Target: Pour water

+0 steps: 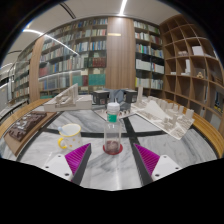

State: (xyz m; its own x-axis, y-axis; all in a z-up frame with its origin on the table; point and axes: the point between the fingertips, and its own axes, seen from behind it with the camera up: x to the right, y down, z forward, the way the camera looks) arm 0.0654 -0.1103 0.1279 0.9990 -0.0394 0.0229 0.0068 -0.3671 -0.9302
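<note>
In the gripper view, the gripper (113, 158) stands wide apart, with its 2 magenta pads (77, 158) showing at either side and nothing pressed between them. A clear plastic bottle (113, 128) with a white cap stands upright on the marble table (180, 150), just ahead of the fingers and in the middle of the gap between them. It rests on its own base, and there is free space at both sides of it. A reddish tint shows at its bottom; how much water is inside cannot be told.

To the left of the bottle, near it but apart, stands a pale yellow cup (69, 132). This is probably the vessel to receive the water.

Beyond the table are chairs (105, 97), white models (168, 115) and tall bookshelves (95, 50).

As a judgement, the task is at its beginning. The bottle is not yet grasped, its cap seems to be on, and it is not tilted. Grasping, carrying to the cup and pouring are all left.
</note>
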